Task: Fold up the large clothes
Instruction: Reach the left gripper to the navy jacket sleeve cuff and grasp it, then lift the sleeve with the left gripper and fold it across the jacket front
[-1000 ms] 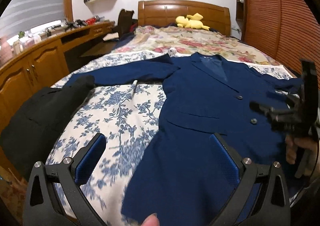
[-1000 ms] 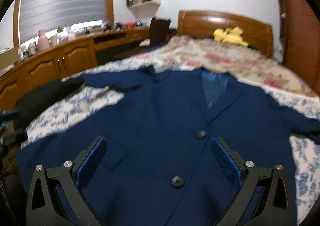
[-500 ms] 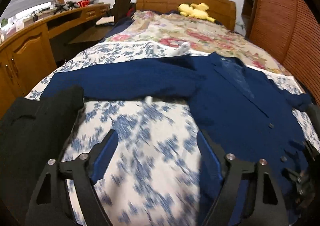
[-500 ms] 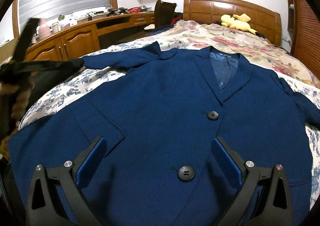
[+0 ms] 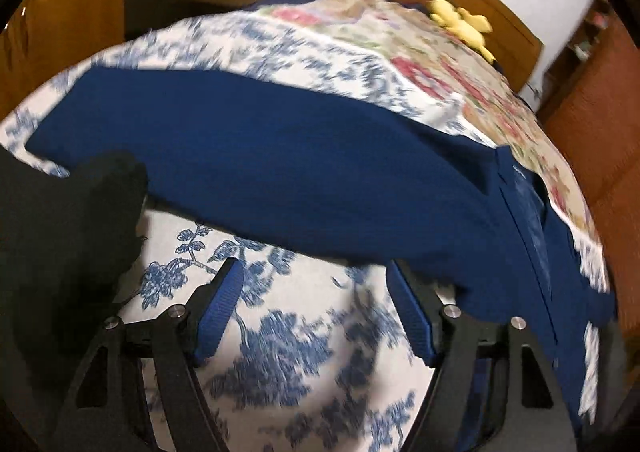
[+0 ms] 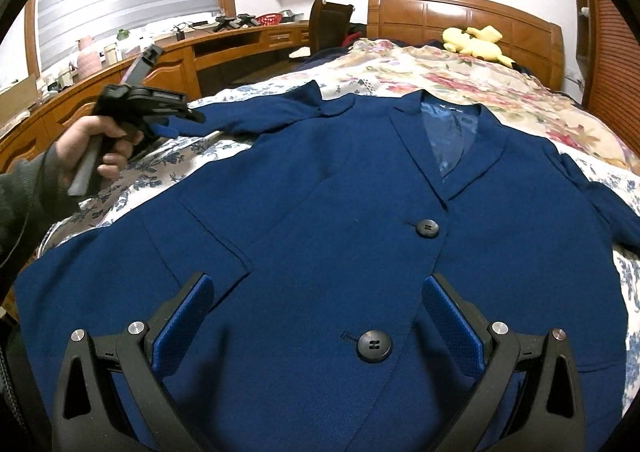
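A navy blue blazer [image 6: 340, 211] lies flat, face up and buttoned, on a bed. Its left sleeve [image 5: 260, 155] stretches out sideways across the blue-flowered sheet [image 5: 288, 352]. My left gripper [image 5: 314, 300] is open and empty, low over the sheet just in front of that sleeve; it also shows in the right wrist view [image 6: 192, 117], held in a hand beside the sleeve. My right gripper [image 6: 316, 316] is open and empty above the blazer's lower front, near the bottom button [image 6: 374, 346].
A black garment [image 5: 60, 244] lies at the bed's left edge, touching the sleeve's cuff. A yellow plush toy [image 6: 476, 41] sits by the wooden headboard [image 6: 460, 15]. A wooden desk with cabinets [image 6: 180, 59] runs along the left wall.
My left gripper has moved forward and down toward the blazer's left sleeve, which now fills its view. My right gripper has stayed above the blazer's lower front.
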Demonstrator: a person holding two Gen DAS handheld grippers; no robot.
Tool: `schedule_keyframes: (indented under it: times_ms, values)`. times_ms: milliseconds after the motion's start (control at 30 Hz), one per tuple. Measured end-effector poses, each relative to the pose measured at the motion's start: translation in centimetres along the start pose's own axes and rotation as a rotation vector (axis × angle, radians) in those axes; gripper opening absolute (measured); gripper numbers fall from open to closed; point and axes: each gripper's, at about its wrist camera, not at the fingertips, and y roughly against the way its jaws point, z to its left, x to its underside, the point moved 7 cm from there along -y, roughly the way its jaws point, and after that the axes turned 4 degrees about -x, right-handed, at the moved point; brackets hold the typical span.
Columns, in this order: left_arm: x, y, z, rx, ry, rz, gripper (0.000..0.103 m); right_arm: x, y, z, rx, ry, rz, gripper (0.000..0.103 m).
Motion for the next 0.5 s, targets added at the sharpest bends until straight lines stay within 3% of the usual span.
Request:
schedule_keyframes:
  times_ms: [167, 233, 367, 433, 500]
  values:
    - [-0.9, -1.6, 0.4, 0.009, 0.067, 0.013, 0.068, 0.1, -0.1, -0.3, -0.006, -0.005, -0.003, 0.103]
    - [-1.3, -2.1, 0.4, 0.002, 0.079, 0.010, 0.049, 0.1, -0.2, -0.2, -0.008, -0.009, -0.003, 0.103]
    - [-2.0, -3.1, 1.2, -0.018, 0.126, 0.017, 0.031, 0.2, -0.2, -0.2, -0.007, -0.010, -0.006, 0.103]
    - [-2.5, -3.5, 1.5, -0.031, 0.143, 0.020, 0.012, 0.2, -0.3, -0.1, -0.005, -0.009, -0.006, 0.103]
    - [-2.8, -3.5, 1.6, -0.035, 0.159, 0.018, 0.003, 0.2, -0.3, -0.2, -0.005, -0.009, -0.007, 0.103]
